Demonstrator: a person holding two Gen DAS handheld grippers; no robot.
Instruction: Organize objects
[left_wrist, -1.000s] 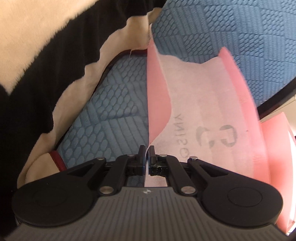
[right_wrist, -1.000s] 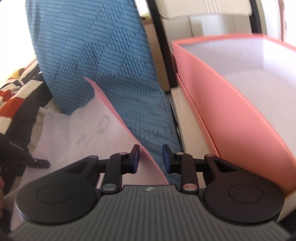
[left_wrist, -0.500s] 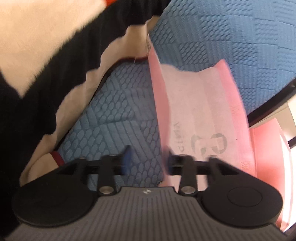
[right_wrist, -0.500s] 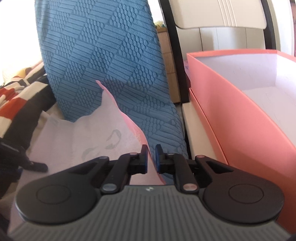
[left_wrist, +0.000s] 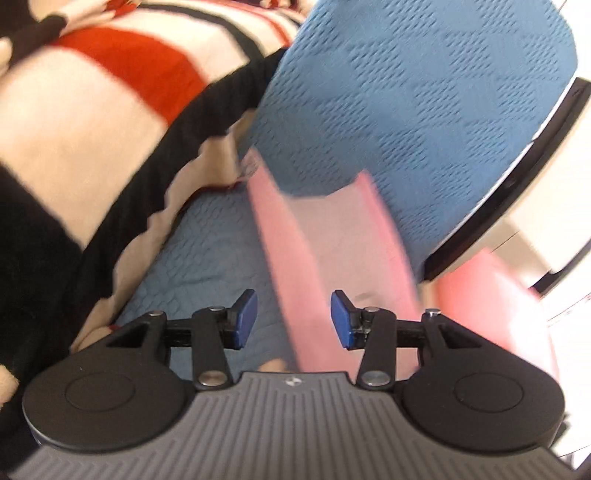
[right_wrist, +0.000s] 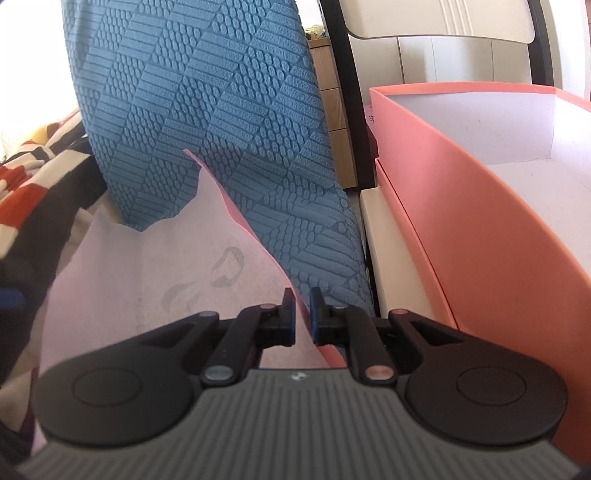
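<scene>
Two handheld grippers are working over a bed. Nearest in the right wrist view, the right gripper is pinching the pink side edge of one pink lid, its two blue pads almost meeting on the thin wall. The lid is lying tilted, its pale lining with a faint grey logo facing up, leaning against one blue textured cushion just behind it. To the right, one open pink box is sitting with its white inside showing, and beyond it a cream headboard is rising.

In the left wrist view, blurred by motion, the left gripper is hovering released, its pads spread well apart and pressing on nothing; the lid is running beneath and beyond them. Only this view is showing the blue quilted bedcover under the lid and a broad sweep of one striped blanket in red, cream and black. Only the right wrist view is showing the box's interior.
</scene>
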